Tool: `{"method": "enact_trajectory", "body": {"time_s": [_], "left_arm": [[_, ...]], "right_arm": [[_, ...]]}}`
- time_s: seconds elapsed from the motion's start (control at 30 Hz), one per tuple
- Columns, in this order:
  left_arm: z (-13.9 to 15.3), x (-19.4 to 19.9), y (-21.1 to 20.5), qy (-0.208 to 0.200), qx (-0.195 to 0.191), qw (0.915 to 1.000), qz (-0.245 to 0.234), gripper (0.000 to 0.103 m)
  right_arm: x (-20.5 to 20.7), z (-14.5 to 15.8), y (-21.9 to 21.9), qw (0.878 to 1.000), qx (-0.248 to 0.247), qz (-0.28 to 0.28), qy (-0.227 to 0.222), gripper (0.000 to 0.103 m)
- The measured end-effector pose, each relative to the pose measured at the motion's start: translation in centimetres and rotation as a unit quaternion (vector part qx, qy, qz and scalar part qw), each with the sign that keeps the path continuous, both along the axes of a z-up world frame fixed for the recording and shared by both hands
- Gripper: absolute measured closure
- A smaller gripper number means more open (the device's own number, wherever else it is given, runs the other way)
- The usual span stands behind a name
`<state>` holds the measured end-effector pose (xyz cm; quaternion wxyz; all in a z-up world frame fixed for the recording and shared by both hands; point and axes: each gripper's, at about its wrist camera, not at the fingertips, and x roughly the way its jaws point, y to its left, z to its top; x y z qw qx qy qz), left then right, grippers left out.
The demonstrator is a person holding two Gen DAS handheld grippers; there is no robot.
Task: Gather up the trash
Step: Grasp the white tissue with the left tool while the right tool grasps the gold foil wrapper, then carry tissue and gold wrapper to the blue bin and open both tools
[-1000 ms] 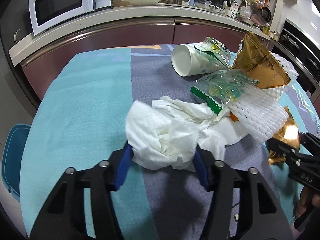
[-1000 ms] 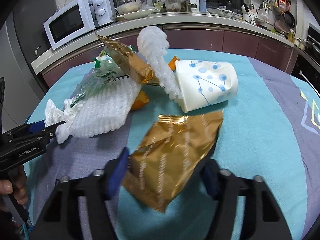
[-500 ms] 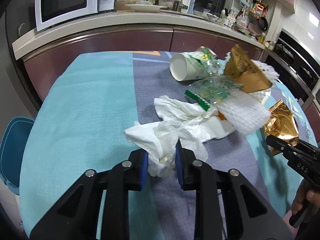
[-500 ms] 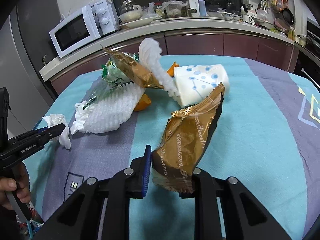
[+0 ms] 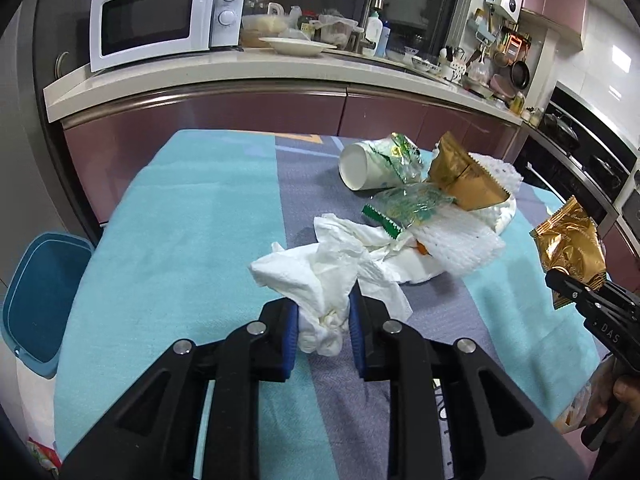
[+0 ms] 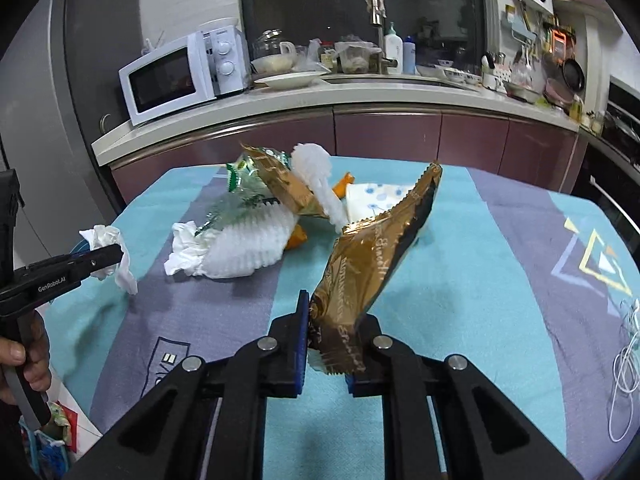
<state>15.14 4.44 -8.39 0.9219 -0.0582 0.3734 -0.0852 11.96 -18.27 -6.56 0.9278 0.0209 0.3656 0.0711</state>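
Desk (image 5: 180, 240), covered by a teal and grey cloth, carries a heap of trash toward its far middle. Kitchen counter runs behind, with a microwave (image 5: 160, 24) and dishes on it.

A blue bin (image 5: 40, 300) shows off the desk's left edge, low down; likely where the trash goes. Nothing stands between the left tongs and that edge.

Heap: white foam net sleeve (image 5: 460, 248) lies across the middle, with a loose tissue (image 5: 360, 236) tucked against its near side. Paper cup (image 5: 368, 168) is tipped on its side, mouth to the left. A gold packet (image 5: 464, 180) leans on the foam, and a green-printed clear wrapper (image 5: 408, 204) lies draped over it. Something orange peeks from under the foam; too hidden to name.

Left tongs (image 5: 322, 320): narrow, pinching a crumpled white tissue wad (image 5: 316, 280) by its bunched lower end. The loose corners fan out above. The wad looks clear of the desk in the right wrist view, hanging apart from the heap. Gripping the bunch probably keeps the soft paper from slipping out.

Right tongs (image 6: 328, 344): jaws closing on a gold foil wrapper (image 6: 376, 256), pads on its lower end. The wrapper stands up stiffly, its tip over the cup. It seems off the cloth.

A white cable (image 6: 624, 368) lies at the right edge, well apart from everything.
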Motion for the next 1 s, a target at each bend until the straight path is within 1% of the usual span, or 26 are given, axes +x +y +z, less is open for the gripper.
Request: {"method": "enact_trajectory", "body": {"time_s": [0.17,0.3,0.4,0.53,0.73,0.83,0.93,1.0], "left_arm": [[1.2,-1.1,1.2,-0.015,-0.003,0.9999,0.006,0.081],[2.3,-2.1,3.0,-0.029,-0.004,0.9993,0.022,0.081],[3.2,-2.5,4.4,-0.04,-0.002,0.9986,0.035,0.081],[4.6,-3.3,7.2,-0.054,0.003,0.9965,0.064,0.081],[6.0,-4.8,12.9,-0.063,0.011,0.9897,0.128,0.081],[6.5,-5.7,16.1,-0.064,0.021,0.9843,0.163,0.081],[6.9,-6.8,19.3,-0.063,0.031,0.978,0.197,0.081],[7.0,-7.4,21.1,-0.063,0.038,0.9739,0.215,0.081]], "right_arm": [[-0.8,1.3,0.9,1.0,-0.004,0.011,-0.02,0.091],[-1.1,2.9,2.1,0.999,-0.011,0.032,-0.04,0.091],[-0.9,4.2,3.5,0.997,-0.014,0.055,-0.056,0.091],[-0.3,5.9,6.7,0.992,-0.017,0.101,-0.076,0.091],[1.4,7.0,13.3,0.979,-0.011,0.186,-0.088,0.091],[2.1,7.6,17.5,0.967,0.001,0.236,-0.091,0.091],[2.5,8.1,21.1,0.958,0.008,0.272,-0.094,0.091],[2.9,8.4,24.1,0.949,0.012,0.301,-0.095,0.091]]}}
